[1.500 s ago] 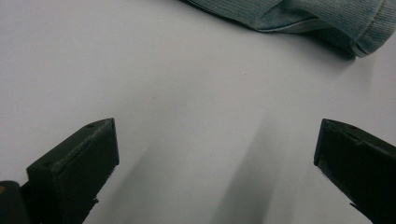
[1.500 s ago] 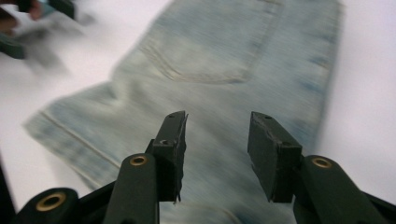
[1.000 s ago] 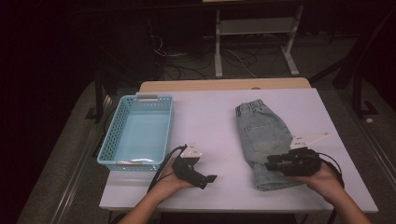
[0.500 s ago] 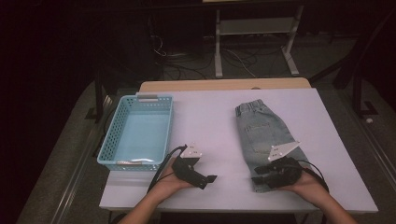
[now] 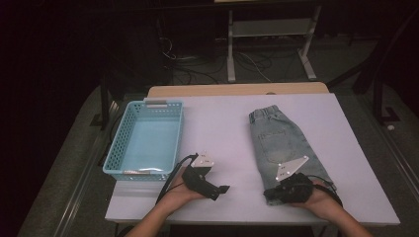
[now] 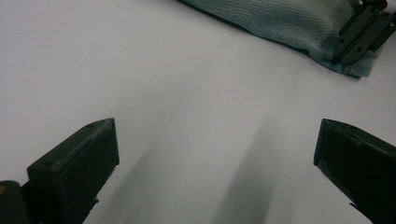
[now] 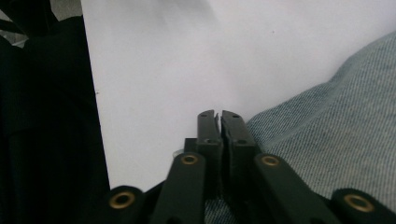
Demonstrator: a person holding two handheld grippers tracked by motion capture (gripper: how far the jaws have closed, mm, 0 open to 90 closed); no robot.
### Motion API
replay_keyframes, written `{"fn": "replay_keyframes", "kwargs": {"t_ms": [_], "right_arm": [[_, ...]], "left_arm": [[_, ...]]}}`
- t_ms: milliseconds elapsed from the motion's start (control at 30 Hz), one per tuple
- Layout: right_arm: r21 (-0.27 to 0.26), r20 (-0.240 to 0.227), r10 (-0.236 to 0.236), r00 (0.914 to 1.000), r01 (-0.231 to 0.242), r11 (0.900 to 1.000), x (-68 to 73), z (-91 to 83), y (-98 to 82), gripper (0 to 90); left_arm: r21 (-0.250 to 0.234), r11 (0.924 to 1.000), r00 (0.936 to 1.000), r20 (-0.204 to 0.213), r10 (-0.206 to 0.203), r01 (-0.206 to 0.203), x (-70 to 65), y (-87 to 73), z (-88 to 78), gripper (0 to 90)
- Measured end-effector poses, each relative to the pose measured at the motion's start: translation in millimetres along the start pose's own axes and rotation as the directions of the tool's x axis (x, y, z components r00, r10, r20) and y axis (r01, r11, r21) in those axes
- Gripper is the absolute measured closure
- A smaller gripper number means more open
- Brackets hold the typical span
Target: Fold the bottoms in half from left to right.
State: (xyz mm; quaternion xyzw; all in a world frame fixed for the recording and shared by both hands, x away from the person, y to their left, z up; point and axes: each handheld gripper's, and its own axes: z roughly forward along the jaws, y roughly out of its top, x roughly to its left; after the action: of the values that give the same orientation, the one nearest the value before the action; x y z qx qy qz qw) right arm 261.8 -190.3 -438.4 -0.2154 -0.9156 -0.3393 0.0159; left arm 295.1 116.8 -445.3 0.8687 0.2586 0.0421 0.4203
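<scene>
Shorts (image 5: 281, 145) lie folded on the table (image 5: 222, 123), their near corner pinched between the closed jaws of the right gripper (image 7: 219, 116). Left gripper (image 6: 215, 154) waits wide open and empty beside it. Basket (image 5: 114, 153), beyond the left gripper, holds nothing yet, so moving them seems still to come.

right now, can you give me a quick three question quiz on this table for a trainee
1. True or false: the shorts lie inside the basket.
2. Which gripper has its jaws wide apart over bare table? A: the left gripper. B: the right gripper.
3. Which end of the shorts is the right gripper at, the waistband or the leg hem?

Key: 1 false, they lie flat on the table to the right of it. 2 A; the right one is shut. 3 the leg hem, at the near corner.
</scene>
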Motion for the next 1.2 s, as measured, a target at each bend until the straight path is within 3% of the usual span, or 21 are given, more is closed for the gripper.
{"fn": "replay_keyframes", "kwargs": {"t_ms": [233,333,400,467,633,700,833,900,1000,1200], "right_arm": [[-0.011,-0.084,-0.016,0.9964,0.015,1.000,5.1,0.1,-0.4,88.3],[-0.013,-0.081,-0.029,0.9963,0.028,1.000,6.6,1.8,0.5,88.0],[-0.022,-0.067,-0.029,0.9973,0.027,0.999,5.6,1.4,0.7,86.3],[-0.041,-0.064,-0.020,0.9977,0.017,0.999,4.1,-2.3,0.9,78.8],[-0.140,-0.015,0.027,0.9995,-0.029,0.990,-5.9,-21.1,-0.3,62.5],[-0.180,0.014,0.060,0.9981,-0.056,0.982,-12.9,-31.1,-2.1,60.5],[-0.203,0.082,0.107,0.9909,-0.088,0.975,-25.2,-45.0,-7.1,59.2],[-0.220,0.123,0.140,0.9824,-0.111,0.969,-33.5,-53.6,-11.2,59.2],[-0.242,0.197,0.198,0.9602,-0.148,0.959,-46.8,-67.3,-19.5,59.2],[-0.262,0.315,0.312,0.8962,-0.234,0.936,-71.5,-85.9,-41.1,59.5]], "left_arm": [[0.001,1.0000,1.0000,0.002,-0.002,0.002,0.6,0.0,0.6,0.0],[0.002,1.0000,1.0000,0.002,0.000,0.000,0.3,0.0,1.0,0.0],[0.002,1.0000,1.0000,0.002,-0.001,0.001,0.4,0.0,0.8,0.0],[0.001,1.0000,1.0000,0.000,-0.001,0.001,0.6,-0.1,0.5,0.0],[0.001,1.0000,1.0000,0.002,-0.004,0.004,1.2,-0.2,0.7,0.0],[0.000,1.0000,1.0000,0.002,-0.003,0.003,1.1,-0.2,0.9,0.0],[0.002,1.0000,1.0000,0.003,-0.002,0.002,1.1,0.0,1.1,0.0],[0.002,1.0000,1.0000,0.003,-0.002,0.002,1.1,0.0,1.1,0.0],[0.001,1.0000,1.0000,0.003,-0.002,0.002,1.1,-0.1,1.0,0.0],[0.002,1.0000,1.0000,0.003,-0.002,0.002,1.4,-0.1,1.1,0.0]]}}
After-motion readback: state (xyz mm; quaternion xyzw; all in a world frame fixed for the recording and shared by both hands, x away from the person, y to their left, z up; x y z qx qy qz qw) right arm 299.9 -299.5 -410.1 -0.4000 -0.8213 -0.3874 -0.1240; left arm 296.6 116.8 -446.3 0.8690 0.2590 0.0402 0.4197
